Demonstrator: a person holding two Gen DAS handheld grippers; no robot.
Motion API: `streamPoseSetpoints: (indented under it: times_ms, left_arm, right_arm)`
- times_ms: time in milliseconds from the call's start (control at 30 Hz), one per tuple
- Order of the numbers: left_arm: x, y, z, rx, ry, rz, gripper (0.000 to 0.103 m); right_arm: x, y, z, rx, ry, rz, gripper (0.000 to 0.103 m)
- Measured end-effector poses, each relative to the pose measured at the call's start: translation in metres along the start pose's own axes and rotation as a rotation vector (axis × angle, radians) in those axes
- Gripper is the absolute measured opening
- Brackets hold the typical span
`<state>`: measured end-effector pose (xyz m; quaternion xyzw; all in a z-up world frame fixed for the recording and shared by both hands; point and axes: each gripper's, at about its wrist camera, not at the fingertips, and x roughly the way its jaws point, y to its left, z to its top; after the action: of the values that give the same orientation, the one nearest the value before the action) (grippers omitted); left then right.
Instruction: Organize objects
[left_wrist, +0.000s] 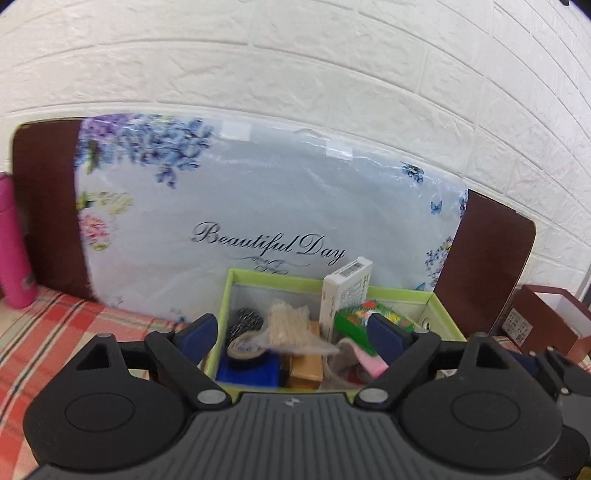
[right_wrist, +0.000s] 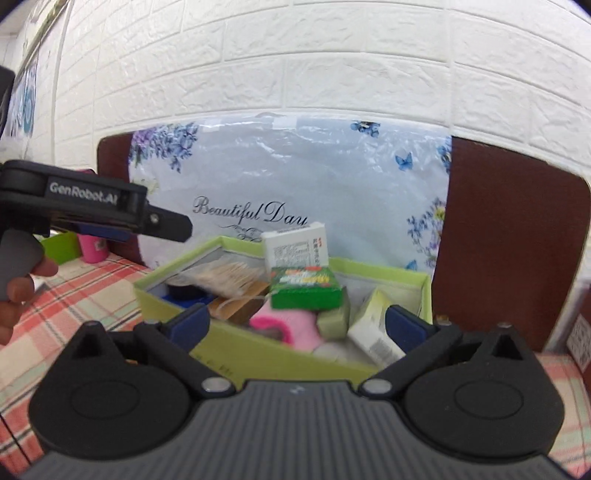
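A light green open box (left_wrist: 273, 277) (right_wrist: 258, 354) stands on the checked tablecloth, full of small items: a white carton (left_wrist: 347, 291) (right_wrist: 295, 247), a green packet (left_wrist: 354, 321) (right_wrist: 304, 288), a bag of cotton swabs (left_wrist: 288, 325) (right_wrist: 225, 277), a tape roll (left_wrist: 243, 345), a pink item (right_wrist: 291, 325) and a pale box (right_wrist: 373, 328). My left gripper (left_wrist: 291, 332) is open and empty, just above the box's near side. My right gripper (right_wrist: 295, 325) is open and empty, in front of the box. The left gripper also shows in the right wrist view (right_wrist: 173, 225), above the box's left end.
A floral "Beautiful Day" bag (left_wrist: 258, 206) (right_wrist: 295, 177) leans on a brown board (right_wrist: 509, 240) against the white brick wall behind the box. A pink bottle (left_wrist: 14, 240) stands far left. A dark red box (left_wrist: 546, 317) sits at the right. A green bin (right_wrist: 61, 245) and pink cup (right_wrist: 92, 247) stand at left.
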<state>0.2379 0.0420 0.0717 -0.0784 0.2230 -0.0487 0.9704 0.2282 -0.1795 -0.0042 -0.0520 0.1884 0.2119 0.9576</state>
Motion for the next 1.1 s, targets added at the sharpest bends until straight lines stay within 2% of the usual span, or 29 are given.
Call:
streamPoseSetpoints:
  times_ms: [133, 267, 500, 700, 1100]
  left_arm:
    - [-0.041, -0.012, -0.022, 0.053, 0.006, 0.074, 0.099]
    - [-0.071, -0.022, -0.054, 0.076, 0.034, 0.129, 0.101]
    - [-0.092, -0.03, -0.097, 0.041, 0.144, 0.153, 0.101]
    - [-0.107, -0.039, -0.108, 0.069, 0.172, 0.171, 0.101]
    - [-0.124, -0.04, -0.106, 0.085, 0.159, 0.208, 0.101]
  right_arm:
    - [-0.035, 0.009, -0.016, 0.051, 0.043, -0.006, 0.103]
    - [-0.068, 0.019, -0.033, 0.087, 0.081, -0.021, 0.103]
    - [-0.115, 0.023, -0.061, 0.145, 0.124, -0.095, 0.103]
    - [-0.142, 0.02, -0.07, 0.196, 0.118, -0.151, 0.103]
    - [-0.153, 0.026, -0.068, 0.208, 0.109, -0.141, 0.103]
